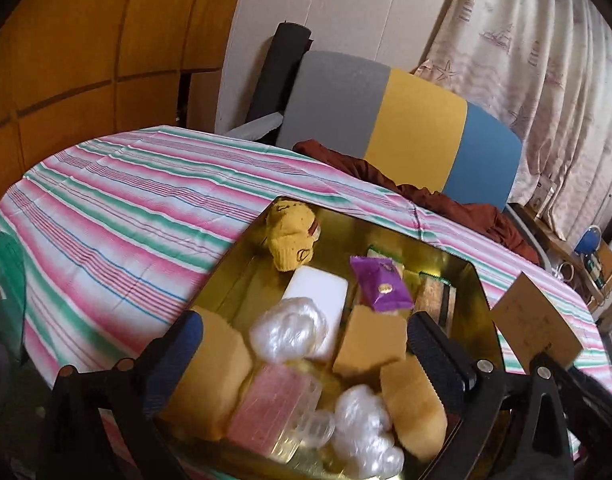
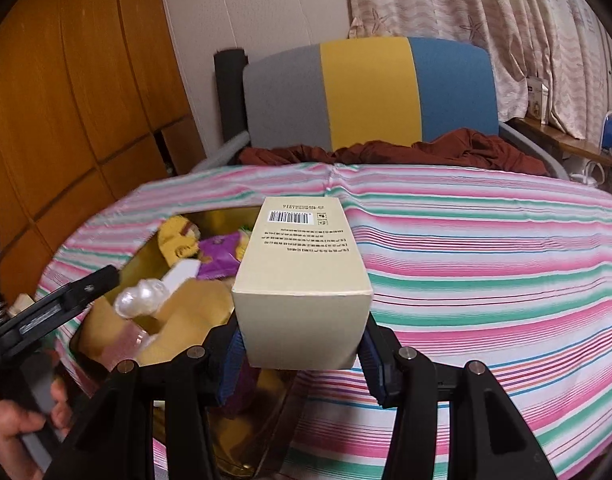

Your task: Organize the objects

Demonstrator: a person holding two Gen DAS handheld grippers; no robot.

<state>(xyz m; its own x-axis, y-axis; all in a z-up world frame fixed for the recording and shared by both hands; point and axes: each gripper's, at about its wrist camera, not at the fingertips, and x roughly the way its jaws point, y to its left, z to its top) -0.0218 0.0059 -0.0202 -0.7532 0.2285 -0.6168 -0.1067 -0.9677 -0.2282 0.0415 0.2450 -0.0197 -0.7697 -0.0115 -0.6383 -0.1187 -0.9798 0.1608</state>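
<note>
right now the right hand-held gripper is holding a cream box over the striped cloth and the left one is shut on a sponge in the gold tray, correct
Not quite. The left hand-held gripper is open, holding nothing, above the gold tray, as the left wrist view shows. The right hand-held gripper does hold the cream box over the striped cloth.

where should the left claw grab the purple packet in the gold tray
Take the purple packet by its two long side edges, coming down from above: it lies flat on top of the pile in the gold tray, edges exposed, and the left claw is wide open.
</note>
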